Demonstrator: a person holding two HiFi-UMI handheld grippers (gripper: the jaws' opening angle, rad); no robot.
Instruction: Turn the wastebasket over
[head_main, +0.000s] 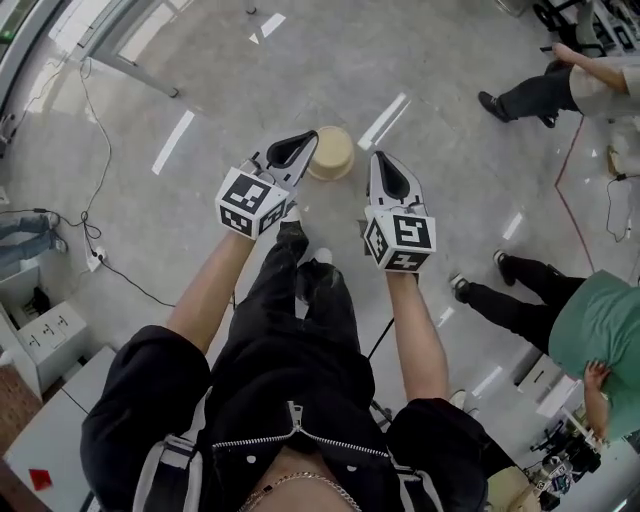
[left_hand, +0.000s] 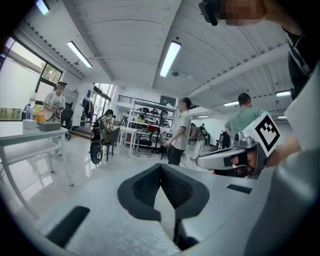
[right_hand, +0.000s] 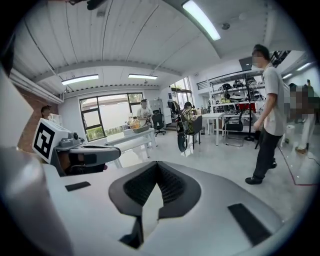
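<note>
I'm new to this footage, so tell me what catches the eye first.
The left gripper and right gripper, each bearing a marker cube, are held out side by side, fingers shut on nothing. Between their tips, down on the grey floor, sits a beige wastebasket. A green-shirted person stands at right.

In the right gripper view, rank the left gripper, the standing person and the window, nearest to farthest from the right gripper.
1. The left gripper, close alongside at left.
2. The standing person, at right, across the floor.
3. The window, in the back wall, left of centre.
</note>
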